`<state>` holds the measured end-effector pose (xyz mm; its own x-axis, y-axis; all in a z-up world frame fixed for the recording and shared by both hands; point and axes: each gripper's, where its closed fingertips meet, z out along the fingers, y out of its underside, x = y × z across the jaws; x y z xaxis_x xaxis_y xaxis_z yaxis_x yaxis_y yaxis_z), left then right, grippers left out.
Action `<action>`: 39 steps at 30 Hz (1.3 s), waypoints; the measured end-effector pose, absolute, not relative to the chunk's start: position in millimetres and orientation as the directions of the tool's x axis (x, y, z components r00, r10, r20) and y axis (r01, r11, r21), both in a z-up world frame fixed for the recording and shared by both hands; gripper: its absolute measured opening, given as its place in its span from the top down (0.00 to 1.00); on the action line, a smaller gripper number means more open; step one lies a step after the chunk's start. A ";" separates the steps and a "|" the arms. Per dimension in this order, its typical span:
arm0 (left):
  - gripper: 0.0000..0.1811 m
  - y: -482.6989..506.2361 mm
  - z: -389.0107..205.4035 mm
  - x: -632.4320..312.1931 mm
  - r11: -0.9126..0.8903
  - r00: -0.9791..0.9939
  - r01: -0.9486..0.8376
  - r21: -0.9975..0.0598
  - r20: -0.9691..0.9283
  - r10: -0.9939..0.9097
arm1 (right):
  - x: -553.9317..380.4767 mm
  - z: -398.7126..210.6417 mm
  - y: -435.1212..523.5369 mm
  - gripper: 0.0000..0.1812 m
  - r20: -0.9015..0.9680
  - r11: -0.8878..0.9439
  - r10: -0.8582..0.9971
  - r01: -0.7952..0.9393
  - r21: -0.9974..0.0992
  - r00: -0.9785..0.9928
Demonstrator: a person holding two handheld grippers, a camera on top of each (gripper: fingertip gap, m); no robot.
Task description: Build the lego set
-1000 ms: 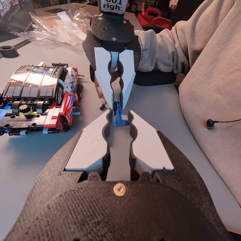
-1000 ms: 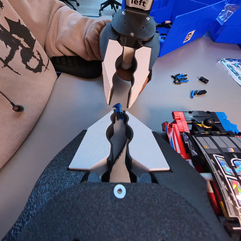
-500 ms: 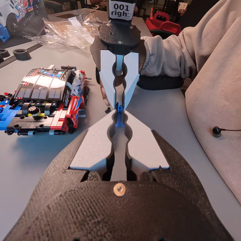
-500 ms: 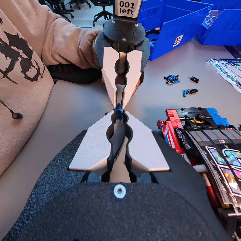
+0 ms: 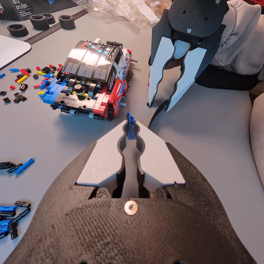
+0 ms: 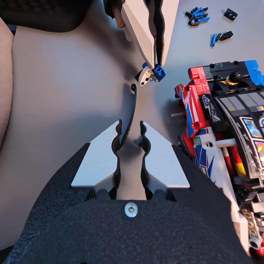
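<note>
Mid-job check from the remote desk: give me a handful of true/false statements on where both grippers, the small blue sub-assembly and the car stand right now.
1. The left gripper is shut on the small blue sub-assembly. True.
2. The right gripper is clamped on the blue sub-assembly. False: its fingers stand apart, and a curved black piece lies on the table between them.
3. The car lies on the table, in neither gripper. True.
4. All four black tyres are fitted on the car. False: they sit loose on the table beyond it.
5. Loose small parts lie beside the car. True.
</note>
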<state>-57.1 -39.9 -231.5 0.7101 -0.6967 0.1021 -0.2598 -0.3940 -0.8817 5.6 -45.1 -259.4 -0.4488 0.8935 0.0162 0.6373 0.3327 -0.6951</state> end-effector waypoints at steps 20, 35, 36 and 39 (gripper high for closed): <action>1.00 -43.8 -213.3 -48.1 -0.341 0.679 -0.220 -0.914 0.108 -0.726 | -14.1 -221.2 -50.2 0.93 0.045 0.298 0.899 0.535 -0.791 -0.435; 1.00 -59.2 -188.1 -26.1 -0.323 0.561 -0.095 -0.942 0.217 -0.799 | -29.5 -207.7 -59.3 1.00 0.076 0.250 0.892 0.346 -0.904 -0.446; 1.00 -58.3 -185.5 -26.8 -0.320 0.560 -0.069 -0.945 0.229 -0.797 | -29.4 -206.3 -58.9 1.00 0.054 0.223 0.897 0.342 -0.913 -0.439; 0.85 -53.3 -169.3 -35.8 -0.301 0.551 0.064 -0.952 0.285 -0.785 | -29.8 -198.4 -50.4 1.00 -0.016 0.116 0.919 0.310 -0.943 -0.393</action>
